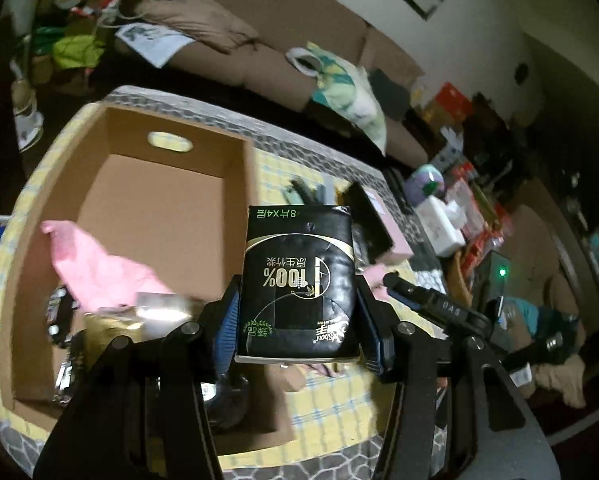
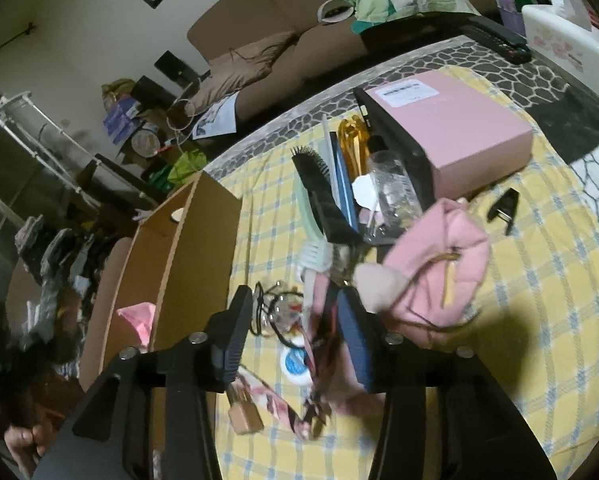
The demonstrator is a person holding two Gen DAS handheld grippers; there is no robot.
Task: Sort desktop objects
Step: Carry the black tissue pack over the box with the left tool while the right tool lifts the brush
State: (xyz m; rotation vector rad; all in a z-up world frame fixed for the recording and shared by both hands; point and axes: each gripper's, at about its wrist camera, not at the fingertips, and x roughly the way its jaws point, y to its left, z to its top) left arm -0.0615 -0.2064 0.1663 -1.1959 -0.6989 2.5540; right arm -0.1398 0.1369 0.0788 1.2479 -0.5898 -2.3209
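- Left gripper (image 1: pixel 297 326): clenched on a black tissue pack (image 1: pixel 297 284), its two fingers pressing the pack's left and right sides; the pack is held upright above the table, its printed text upside down in the left wrist view.
- Cardboard box (image 1: pixel 235 168): open-topped, with an oval handle cut-out in its far wall, standing on the yellow checked tablecloth (image 1: pixel 283 168) to the left of the held pack.
- Box contents: a pink cloth (image 1: pixel 95 268) lies inside against the near left; further small items below it are too blurred to name.
- Right gripper (image 2: pixel 291 332): fingers spread apart, gripping nothing, hovering over a scatter of small things on the tablecloth.
- Under and between the right fingers: black hair ties (image 2: pixel 275 308), a round blue-and-white tin (image 2: pixel 297 362) and a patterned ribbon (image 2: pixel 275 400); a small brown padlock (image 2: pixel 245 416) lies near the left finger.
- Pink pouch (image 2: pixel 439 272): just right of the right gripper, beside its right finger; whether they touch cannot be told.
- Beyond the pouch: a black hairbrush (image 2: pixel 319 188), a pale green comb (image 2: pixel 309 232) and a clear plastic bottle (image 2: pixel 395 188) lie in a cluster.
- Pink box (image 2: pixel 447 128): rests on the cloth behind that cluster, with a black clip (image 2: pixel 503 204) lying apart to its near right.
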